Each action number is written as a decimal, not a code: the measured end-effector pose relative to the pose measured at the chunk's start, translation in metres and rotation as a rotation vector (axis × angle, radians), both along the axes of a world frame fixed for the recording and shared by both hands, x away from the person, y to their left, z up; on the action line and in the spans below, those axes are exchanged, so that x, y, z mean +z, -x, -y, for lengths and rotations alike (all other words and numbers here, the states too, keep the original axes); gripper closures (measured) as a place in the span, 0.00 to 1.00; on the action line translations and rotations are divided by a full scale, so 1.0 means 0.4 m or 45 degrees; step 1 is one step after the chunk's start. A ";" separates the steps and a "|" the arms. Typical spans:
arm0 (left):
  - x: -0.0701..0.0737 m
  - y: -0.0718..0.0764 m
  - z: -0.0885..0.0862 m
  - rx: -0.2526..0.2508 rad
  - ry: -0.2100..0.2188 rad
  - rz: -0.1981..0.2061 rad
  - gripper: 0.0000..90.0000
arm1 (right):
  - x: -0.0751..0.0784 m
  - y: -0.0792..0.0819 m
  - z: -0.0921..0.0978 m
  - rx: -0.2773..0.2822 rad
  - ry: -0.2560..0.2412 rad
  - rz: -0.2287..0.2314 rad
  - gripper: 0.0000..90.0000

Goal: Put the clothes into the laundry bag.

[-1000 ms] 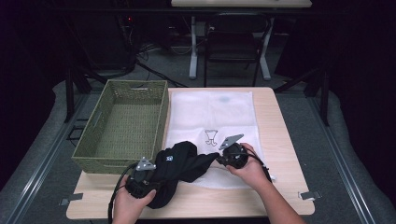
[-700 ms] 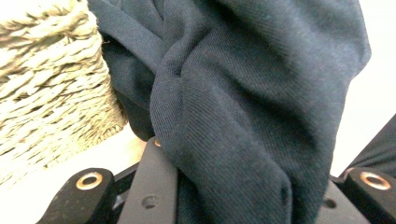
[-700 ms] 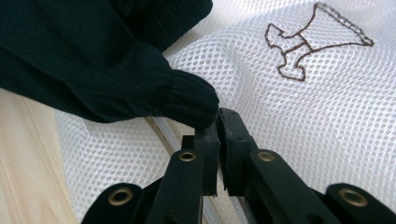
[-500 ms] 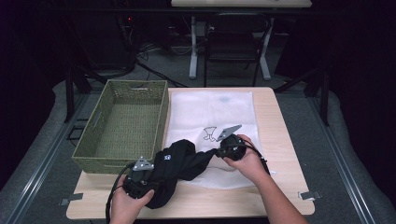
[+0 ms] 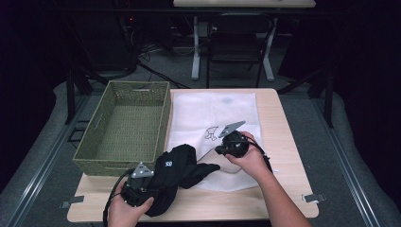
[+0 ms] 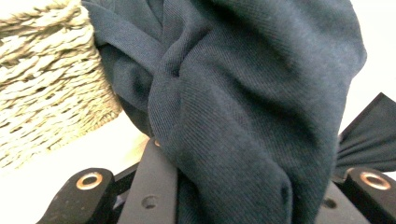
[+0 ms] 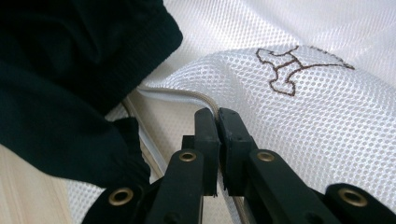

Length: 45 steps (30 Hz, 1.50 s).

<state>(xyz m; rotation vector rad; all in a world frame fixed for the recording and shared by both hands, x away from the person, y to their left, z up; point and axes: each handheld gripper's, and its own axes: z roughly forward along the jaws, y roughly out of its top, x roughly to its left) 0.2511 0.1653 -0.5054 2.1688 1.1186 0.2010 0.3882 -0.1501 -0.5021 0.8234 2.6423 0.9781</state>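
Note:
A white mesh bag point(image 5: 215, 111) with a small drawn figure point(image 7: 289, 70) lies flat on the table. My right gripper point(image 5: 223, 149) is shut on the bag's corded near edge point(image 7: 205, 100) and holds it raised a little. A dark blue garment point(image 5: 177, 165) lies bunched at the front left, one end reaching toward the bag's raised edge. My left gripper point(image 5: 141, 185) is shut on the garment point(image 6: 243, 93), whose folds hang over both jaws. In the right gripper view the garment point(image 7: 60, 70) lies just left of my right gripper point(image 7: 216, 116).
A green woven basket point(image 5: 163, 118) stands at the table's left, right behind the garment; its wall point(image 6: 42, 84) is close in the left gripper view. Bare wooden table point(image 5: 283, 127) runs along the right. Desk legs and a chair stand beyond the far edge.
My right gripper has moved slightly away from the front edge with the bag's edge in it. The left gripper and the garment have hardly moved.

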 end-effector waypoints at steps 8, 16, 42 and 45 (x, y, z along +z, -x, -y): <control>0.027 0.011 0.021 -0.023 0.016 0.026 0.84 | 0.036 -0.016 -0.008 -0.002 -0.044 0.023 0.97; 0.068 0.026 0.076 -0.126 0.015 0.057 0.84 | 0.040 -0.007 -0.016 -0.003 -0.064 0.043 0.97; 0.117 0.023 0.171 -0.322 -0.020 0.051 0.84 | 0.019 -0.019 -0.006 -0.022 -0.119 0.013 0.97; 0.108 0.020 0.195 -0.339 -0.026 0.052 0.84 | 0.020 -0.018 -0.008 -0.024 -0.130 0.031 0.97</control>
